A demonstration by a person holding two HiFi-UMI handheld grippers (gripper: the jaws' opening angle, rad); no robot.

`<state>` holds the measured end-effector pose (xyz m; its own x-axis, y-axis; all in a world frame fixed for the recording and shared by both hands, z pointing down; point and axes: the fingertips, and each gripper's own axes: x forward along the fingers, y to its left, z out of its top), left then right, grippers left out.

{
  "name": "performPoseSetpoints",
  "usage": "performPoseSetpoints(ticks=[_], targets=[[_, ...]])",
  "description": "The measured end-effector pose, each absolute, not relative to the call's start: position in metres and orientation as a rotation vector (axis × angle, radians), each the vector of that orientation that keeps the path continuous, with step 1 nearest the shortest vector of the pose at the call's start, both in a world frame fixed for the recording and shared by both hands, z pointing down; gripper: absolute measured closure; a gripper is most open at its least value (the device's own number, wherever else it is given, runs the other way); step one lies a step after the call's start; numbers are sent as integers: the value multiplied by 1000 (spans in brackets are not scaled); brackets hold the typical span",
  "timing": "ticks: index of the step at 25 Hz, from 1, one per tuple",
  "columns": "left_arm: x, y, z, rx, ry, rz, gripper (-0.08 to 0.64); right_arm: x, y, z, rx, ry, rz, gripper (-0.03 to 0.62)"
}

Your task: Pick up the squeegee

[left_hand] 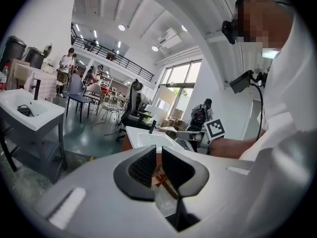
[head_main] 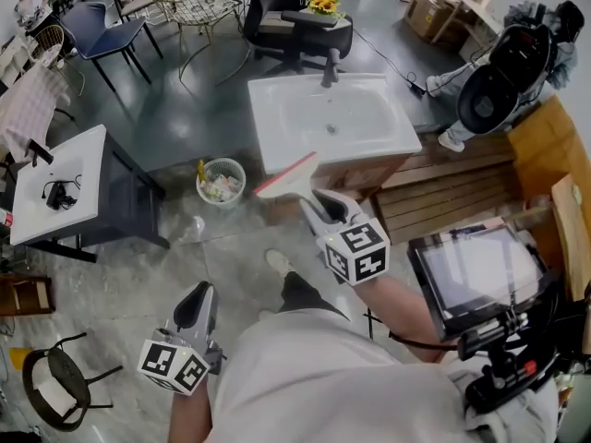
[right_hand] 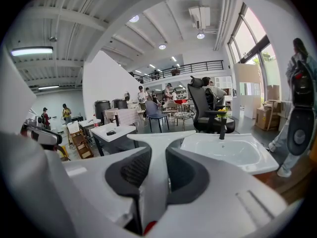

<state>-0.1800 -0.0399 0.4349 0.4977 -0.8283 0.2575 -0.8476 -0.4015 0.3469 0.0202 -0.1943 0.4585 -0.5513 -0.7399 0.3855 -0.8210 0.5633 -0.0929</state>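
Note:
The squeegee is white with a red-edged blade and is held up in front of the white sink. My right gripper is shut on its handle, with the blade pointing away from me. In the right gripper view the white handle runs up between both pads to the wide blade. My left gripper hangs low at the left, over the floor. In the left gripper view its jaws stand a narrow gap apart with nothing between them.
A wire waste basket stands on the floor left of the sink cabinet. A second small basin table is at the left, wooden pallets at the right. A tablet on a stand is close by my right arm.

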Motion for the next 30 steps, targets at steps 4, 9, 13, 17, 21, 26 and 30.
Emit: performPoseSetpoints(ticks=[4,9,13,17,21,26,30], targets=[[-179,-43,433,2314,-1377,64,518,21,-196,459,1292,-2492,382,492],[-177,-44,433,2314,-1369,74,518,23,-195,460,1295,-2488,385,492],[-177,-44,433,2314,-1366,78,518,23,-196,460,1296,-2487,384,492],[-174,-44,436,2314,-1355,76,518,29,-197,462,1306,-2479,386,492],[-171,-45,441,2312,-1332,72,518,42,-201,465,1338,-2449,396,492],[-178,-52,446,2326,-1320,58,518,68,-216,464,1420,-2401,399,492],[-179,-57,441,2338,-1304,44,518,103,-236,459,1521,-2349,380,492]])
